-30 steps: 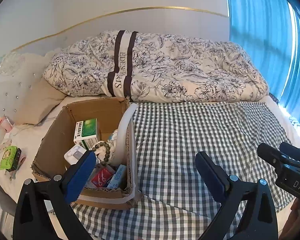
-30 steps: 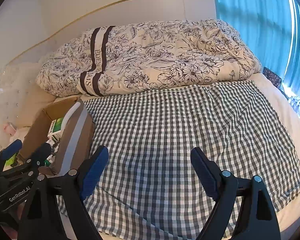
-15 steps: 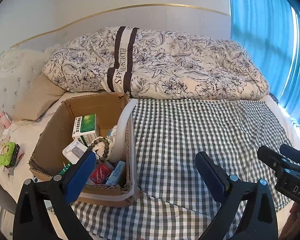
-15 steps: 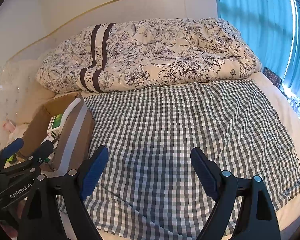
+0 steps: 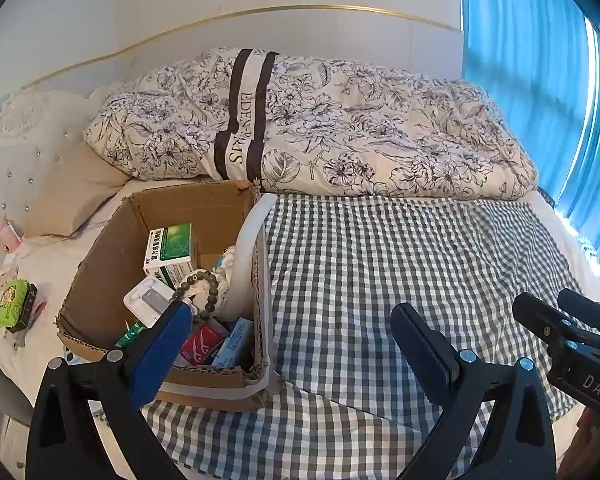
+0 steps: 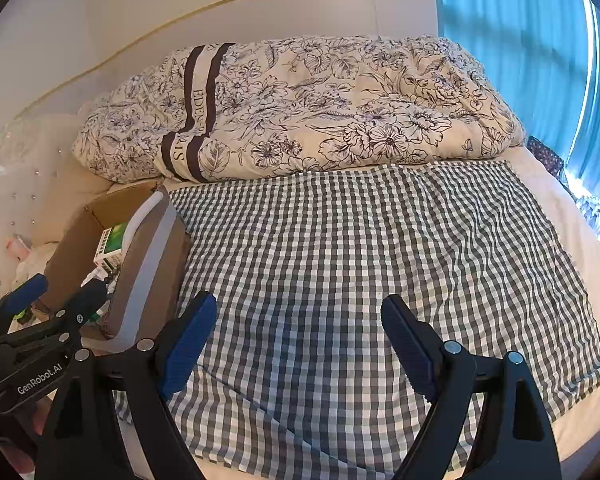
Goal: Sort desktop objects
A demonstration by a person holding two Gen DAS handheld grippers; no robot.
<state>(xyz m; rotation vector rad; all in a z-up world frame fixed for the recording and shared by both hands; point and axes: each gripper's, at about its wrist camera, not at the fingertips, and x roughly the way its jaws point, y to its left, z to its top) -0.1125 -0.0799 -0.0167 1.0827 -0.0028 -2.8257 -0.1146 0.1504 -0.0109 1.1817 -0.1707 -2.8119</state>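
Scene: bed, checked cloth (image 6: 360,248) spread flat, floral duvet (image 5: 340,128) bunched behind it, blue curtain (image 5: 540,60) at right.
Box: cardboard box (image 5: 112,248) at cloth's left edge, top open.
Box contents: green-white medicine box (image 5: 170,250) upright-ish at back; bead bracelet (image 5: 204,292) draped over crumpled white stuff; white flat package (image 5: 150,300); red pack (image 5: 202,342); light blue pack (image 5: 232,342); white curved band (image 5: 248,248) leaning on right wall.
Off box: green packet (image 5: 10,304) on sheet, left of box, apart.
Left hand-held gripper (image 5: 290,338): fingers spread wide, nothing held, above box's near-right corner and cloth.
Right hand-held gripper (image 6: 298,334): spread wide, nothing held, over bare cloth, right of box.
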